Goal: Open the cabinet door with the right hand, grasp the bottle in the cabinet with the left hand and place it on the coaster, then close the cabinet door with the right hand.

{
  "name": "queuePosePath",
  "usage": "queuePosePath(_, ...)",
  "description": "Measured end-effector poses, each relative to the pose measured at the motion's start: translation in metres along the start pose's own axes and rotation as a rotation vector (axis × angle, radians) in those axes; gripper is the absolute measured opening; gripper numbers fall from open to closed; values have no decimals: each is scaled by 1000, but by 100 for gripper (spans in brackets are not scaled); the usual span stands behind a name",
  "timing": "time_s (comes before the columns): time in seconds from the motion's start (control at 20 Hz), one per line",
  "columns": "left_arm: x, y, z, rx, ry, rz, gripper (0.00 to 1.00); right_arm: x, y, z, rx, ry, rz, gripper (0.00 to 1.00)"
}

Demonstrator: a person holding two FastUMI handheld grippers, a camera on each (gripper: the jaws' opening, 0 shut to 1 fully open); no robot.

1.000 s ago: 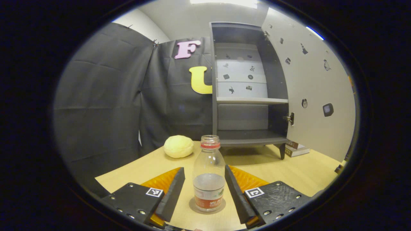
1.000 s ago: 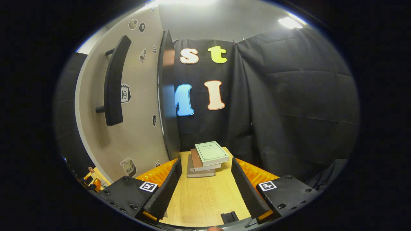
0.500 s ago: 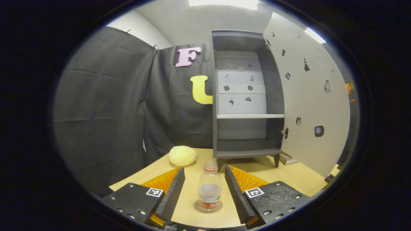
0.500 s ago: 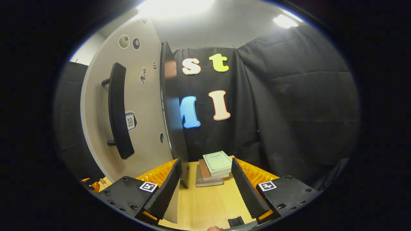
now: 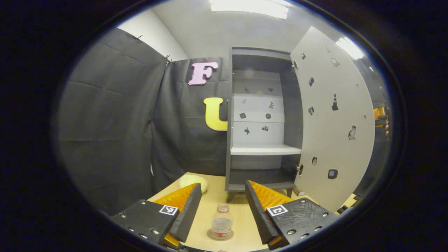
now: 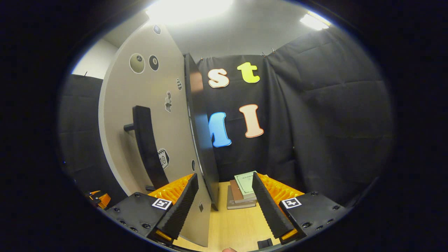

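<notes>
1. In the left gripper view, the left gripper (image 5: 223, 208) has its two fingers spread wide apart and holds nothing.
2. The bottle (image 5: 221, 226) stands upright on the round coaster (image 5: 210, 236), down on the wooden table (image 5: 241, 224), between the two fingers but not touching them.
3. The bottle has a red ring near its top and a little water inside.
4. Behind it stands the grey cabinet (image 5: 260, 120) with its shelves bare.
5. The cabinet door (image 5: 332, 129) is swung open to the right, with small stickers on it.
6. A pale yellow round thing (image 5: 192, 181) sits on the table, left of the cabinet.
7. In the right gripper view, the right gripper (image 6: 224, 206) also has its fingers spread apart, gripping nothing.
8. The open cabinet door (image 6: 154, 115) is on the left here, and its thin edge points toward the gripper, close to the left finger.
9. A long black handle (image 6: 147, 147) sticks out from the door.
10. A stack of books (image 6: 241, 190) lies on the table near the black cloth wall.
</notes>
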State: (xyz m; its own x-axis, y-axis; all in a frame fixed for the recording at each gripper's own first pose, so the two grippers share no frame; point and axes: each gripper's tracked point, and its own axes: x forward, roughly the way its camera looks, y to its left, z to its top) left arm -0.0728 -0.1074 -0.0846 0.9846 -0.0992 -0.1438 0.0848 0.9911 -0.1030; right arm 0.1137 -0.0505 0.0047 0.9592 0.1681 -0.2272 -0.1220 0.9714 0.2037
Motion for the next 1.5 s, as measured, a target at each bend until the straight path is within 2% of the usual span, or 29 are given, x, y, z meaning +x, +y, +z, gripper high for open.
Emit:
queuePosePath(0.05, 4, 7, 4, 6, -10, 2, 75, -4, 2, 3, -14, -1, -16, 93)
queuePosePath(0.1, 7, 14, 7, 7, -17, 6, 74, -2, 1, 5, -22, -5, -27, 97)
queuePosePath(0.25, 19, 18, 9, -22, -12, -30, 77, -6, 4, 6, -45, -9, -81, 97)
queuePosePath(0.55, 35, 27, 5, -30, -10, -79, 75, -13, 15, 5, -72, -9, -166, 97)
queuePosePath(1.0, 49, 55, 7, -19, -9, -124, 77, -14, 69, 0, -129, -7, -153, 97)
queuePosePath(1.5, 51, 108, 8, -15, -17, -106, 74, -3, 123, -10, -134, -15, -132, 97)
